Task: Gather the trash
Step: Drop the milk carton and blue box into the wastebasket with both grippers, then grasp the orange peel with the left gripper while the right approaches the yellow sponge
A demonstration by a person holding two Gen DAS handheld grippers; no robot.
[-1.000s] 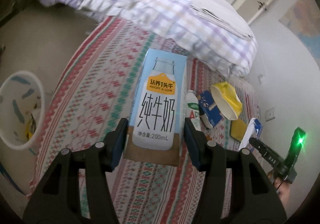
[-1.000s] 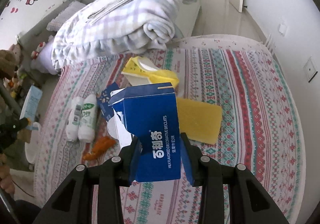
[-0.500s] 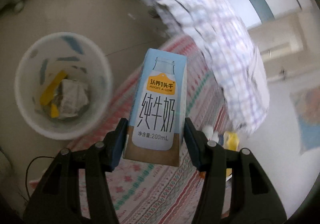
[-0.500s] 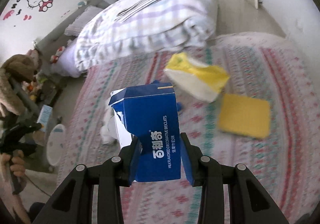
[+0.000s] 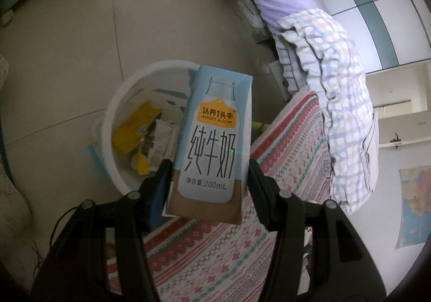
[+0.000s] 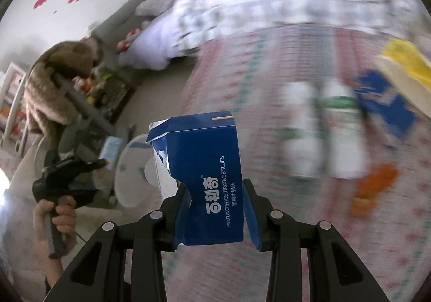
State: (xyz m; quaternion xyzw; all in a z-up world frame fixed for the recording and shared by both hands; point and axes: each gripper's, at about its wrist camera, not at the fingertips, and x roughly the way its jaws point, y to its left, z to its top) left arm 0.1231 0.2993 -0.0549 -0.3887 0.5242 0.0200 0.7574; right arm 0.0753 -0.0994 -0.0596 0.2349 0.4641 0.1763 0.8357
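Left wrist view looks down at a white trash bin (image 5: 118, 102) standing on the tiled floor just beside the bed (image 5: 282, 156). The left gripper (image 5: 208, 183) is clamped on a pale blue milk carton (image 5: 215, 137), pads pressed to its two narrow sides near the base, so the carton stands upright along the fingers with its top over the bin's near rim. Held that way, it would likely fall into the bin once the jaws part. Yellow wrappers and crumpled paper (image 5: 145, 135) already lie inside the bin.

In the right wrist view the right gripper (image 6: 215, 207) squeezes a torn blue biscuit box (image 6: 204, 172) by its lower half, open end up. The bin (image 6: 132, 167) shows to the left of the box, low beside the bed, with the other handheld tool above it. On the bed, well apart from the bin, two white bottles (image 6: 320, 135), blue scraps and an orange bit are blurred and await collecting.

Half a second ago the bin sat off to the carton's left in the left view; now the carton overlaps its rim. The right view has swung from the bedspread toward the bin, and a yellow pad seen on the bed then is out of frame.
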